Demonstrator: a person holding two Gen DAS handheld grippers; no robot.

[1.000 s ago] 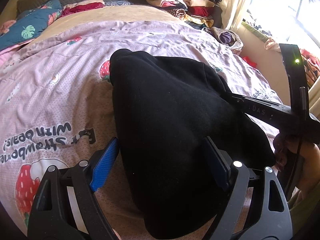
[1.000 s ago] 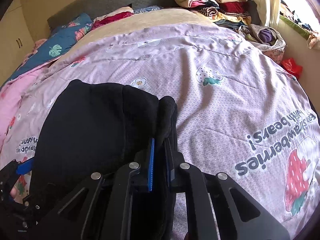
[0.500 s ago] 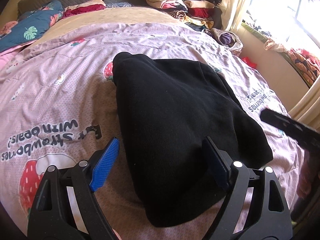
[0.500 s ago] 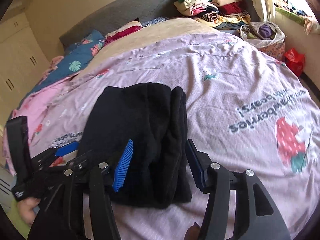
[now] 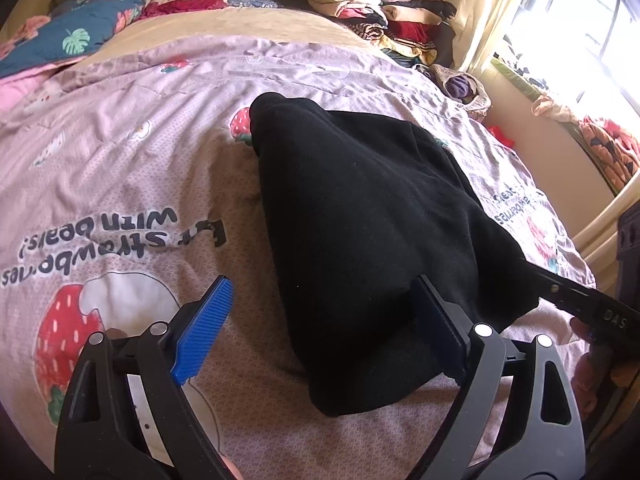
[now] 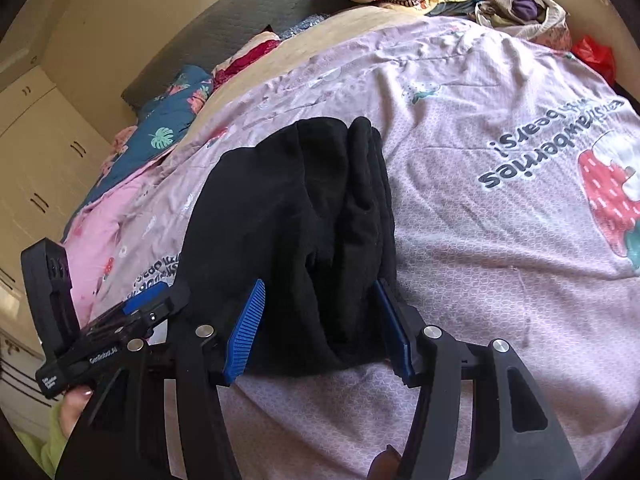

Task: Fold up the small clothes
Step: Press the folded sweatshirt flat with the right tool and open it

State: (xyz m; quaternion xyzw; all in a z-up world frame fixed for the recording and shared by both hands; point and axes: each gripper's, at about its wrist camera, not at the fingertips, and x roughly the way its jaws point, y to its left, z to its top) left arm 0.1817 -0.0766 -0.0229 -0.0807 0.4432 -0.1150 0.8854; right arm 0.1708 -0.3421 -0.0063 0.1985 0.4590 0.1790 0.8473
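One soft, black, folded fleece garment (image 5: pixel 372 232) on pink strawberry-print quilt (image 5: pixel 120 184).

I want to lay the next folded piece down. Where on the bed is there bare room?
Bare pink bedspread lies right of the black garment, toward the strawberry print. Crowded: the clothes pile at the head corner and the pillows.

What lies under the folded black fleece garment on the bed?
The folded black fleece garment rests on the pink strawberry-print quilt. Part of a strawberry motif shows at its edge; anything else beneath is covered.
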